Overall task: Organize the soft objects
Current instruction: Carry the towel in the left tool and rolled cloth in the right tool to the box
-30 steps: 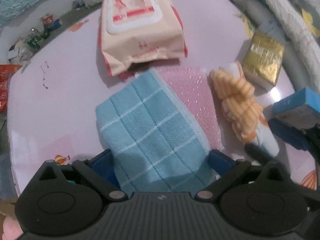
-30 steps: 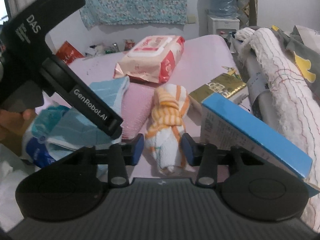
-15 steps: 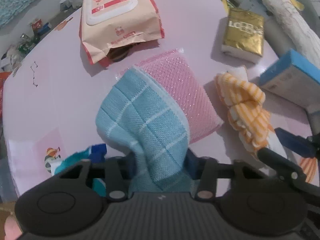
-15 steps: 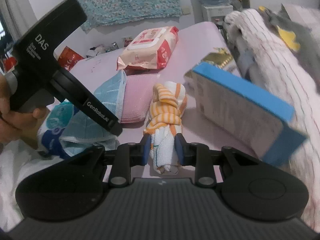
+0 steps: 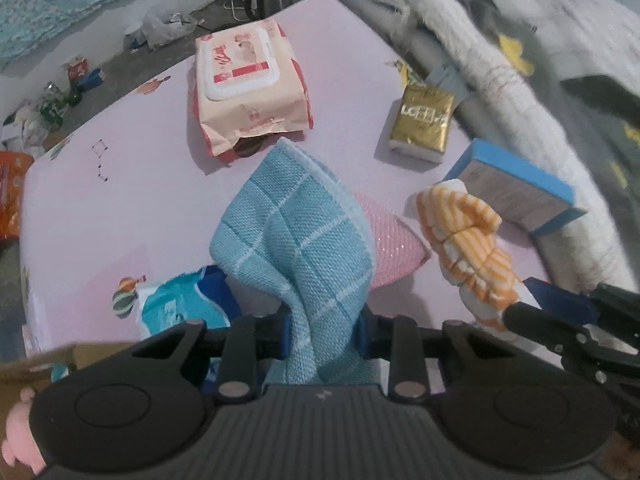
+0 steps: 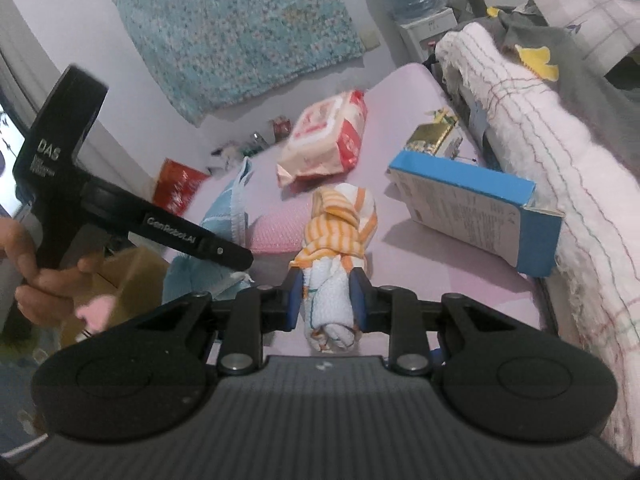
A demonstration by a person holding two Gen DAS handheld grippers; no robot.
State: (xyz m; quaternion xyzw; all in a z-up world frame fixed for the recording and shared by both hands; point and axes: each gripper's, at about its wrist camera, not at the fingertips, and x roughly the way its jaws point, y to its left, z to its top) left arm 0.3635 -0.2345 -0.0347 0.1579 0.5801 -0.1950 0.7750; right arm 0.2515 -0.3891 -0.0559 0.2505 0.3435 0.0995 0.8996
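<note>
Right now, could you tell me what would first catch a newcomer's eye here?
The left gripper pinches a blue checked cloth that drapes over the pink pad. Beside it, the right gripper clamps a knotted orange-striped towel mid-table, near the blue box.

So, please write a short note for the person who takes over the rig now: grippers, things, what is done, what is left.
Left gripper: shut on the blue cloth, lifted off the pink pad.
Right gripper: shut on the orange-striped towel roll.
On the pink table: wipes pack, gold packet, blue box.
Done: both soft items gripped.
Left: place them; the pad is untouched.
</note>
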